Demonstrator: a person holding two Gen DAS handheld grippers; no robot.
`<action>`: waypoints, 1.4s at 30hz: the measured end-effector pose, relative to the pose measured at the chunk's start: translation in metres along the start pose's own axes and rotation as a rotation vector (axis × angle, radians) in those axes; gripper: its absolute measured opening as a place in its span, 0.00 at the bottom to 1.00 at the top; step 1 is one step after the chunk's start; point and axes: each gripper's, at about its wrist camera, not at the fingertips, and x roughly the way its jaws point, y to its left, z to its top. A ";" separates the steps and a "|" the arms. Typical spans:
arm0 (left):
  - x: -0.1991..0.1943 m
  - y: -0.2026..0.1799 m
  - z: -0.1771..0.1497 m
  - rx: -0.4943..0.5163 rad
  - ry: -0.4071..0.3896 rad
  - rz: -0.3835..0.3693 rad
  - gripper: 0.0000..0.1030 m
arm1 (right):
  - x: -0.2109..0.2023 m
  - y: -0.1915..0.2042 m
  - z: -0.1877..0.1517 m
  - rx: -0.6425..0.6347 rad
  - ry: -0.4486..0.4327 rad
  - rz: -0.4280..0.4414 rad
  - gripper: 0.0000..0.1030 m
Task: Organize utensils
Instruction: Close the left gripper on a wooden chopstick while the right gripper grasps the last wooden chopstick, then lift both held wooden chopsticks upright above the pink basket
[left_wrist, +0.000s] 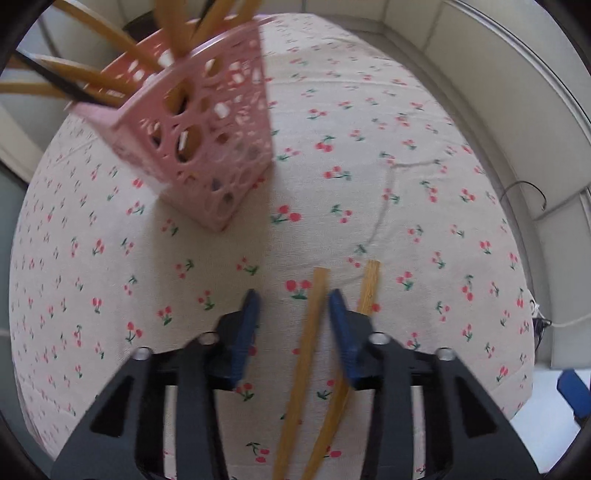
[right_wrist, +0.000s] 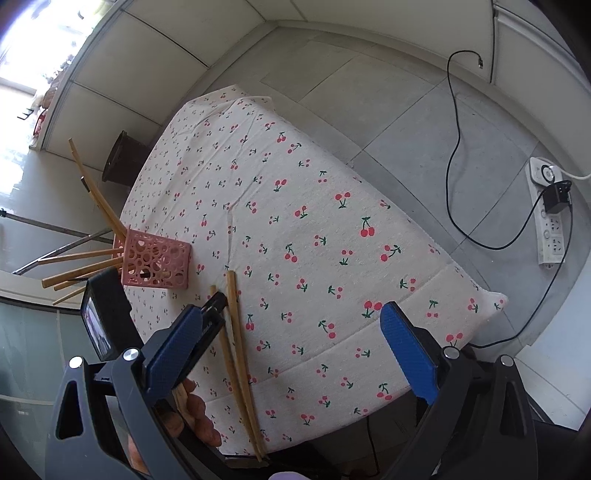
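A pink perforated holder (left_wrist: 207, 140) stands on the cherry-print tablecloth (left_wrist: 406, 155) and holds several wooden chopsticks (left_wrist: 92, 26). Two loose chopsticks lie on the cloth. My left gripper (left_wrist: 293, 299) is open low over them: one chopstick (left_wrist: 306, 354) lies between its blue fingers, the other (left_wrist: 367, 291) just right of the right finger. In the right wrist view the holder (right_wrist: 157, 264) sits at the left, the two loose chopsticks (right_wrist: 238, 343) beside the left gripper's fingers (right_wrist: 216, 308). My right gripper (right_wrist: 291, 328) is open and empty above the table's near edge.
The tablecloth (right_wrist: 314, 206) covers a small table with grey tiled floor around it. A power strip (right_wrist: 550, 218) and black cable (right_wrist: 456, 147) lie on the floor at the right. A dark stool (right_wrist: 122, 158) stands beyond the table. White wall panels (left_wrist: 498, 74) border the far side.
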 end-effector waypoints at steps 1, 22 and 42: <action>-0.001 -0.001 -0.002 0.017 -0.011 -0.003 0.21 | 0.002 -0.001 0.001 0.004 0.002 -0.004 0.92; -0.086 0.132 -0.031 -0.155 -0.173 -0.071 0.06 | 0.110 0.093 -0.016 -0.195 0.052 -0.219 0.83; -0.123 0.151 -0.029 -0.232 -0.337 -0.200 0.06 | 0.063 0.108 -0.034 -0.405 -0.024 0.002 0.08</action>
